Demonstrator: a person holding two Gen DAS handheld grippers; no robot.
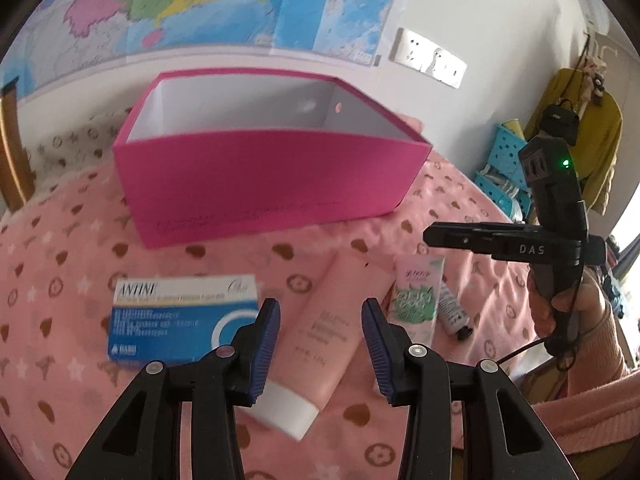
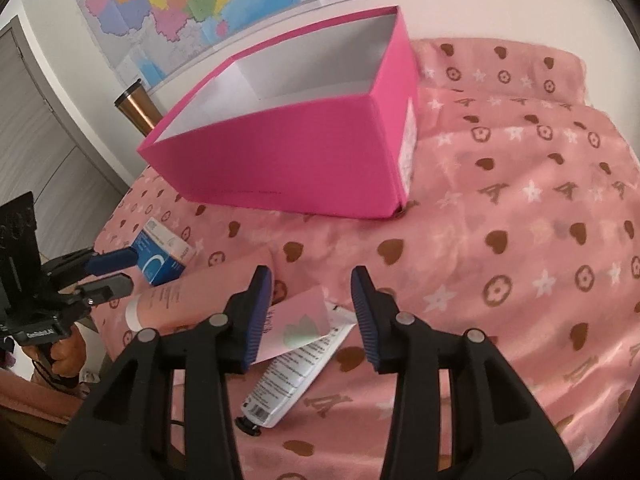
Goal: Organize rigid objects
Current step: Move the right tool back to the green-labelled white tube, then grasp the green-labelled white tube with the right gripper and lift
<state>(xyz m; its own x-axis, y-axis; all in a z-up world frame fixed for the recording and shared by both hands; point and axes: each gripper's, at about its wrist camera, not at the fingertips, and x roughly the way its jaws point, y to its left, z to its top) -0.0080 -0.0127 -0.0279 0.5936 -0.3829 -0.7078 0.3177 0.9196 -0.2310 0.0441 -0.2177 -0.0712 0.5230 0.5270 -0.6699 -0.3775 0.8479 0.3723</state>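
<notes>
Open pink box stands behind blue-white carton, pink tube, and two small tubes.

Blue-white carton, in front of pink box: "ANTINE" in big caps on the white band, script logo at its far end; smaller lines below too blurred to read. Right gripper, to the right of pink box, has "DAS" in white on its black body. Left gripper, left of pink box: white lettering on its mount, not legible. Print on pink tube, green tube, white tube and pink box's end sticker: unreadable.
</notes>
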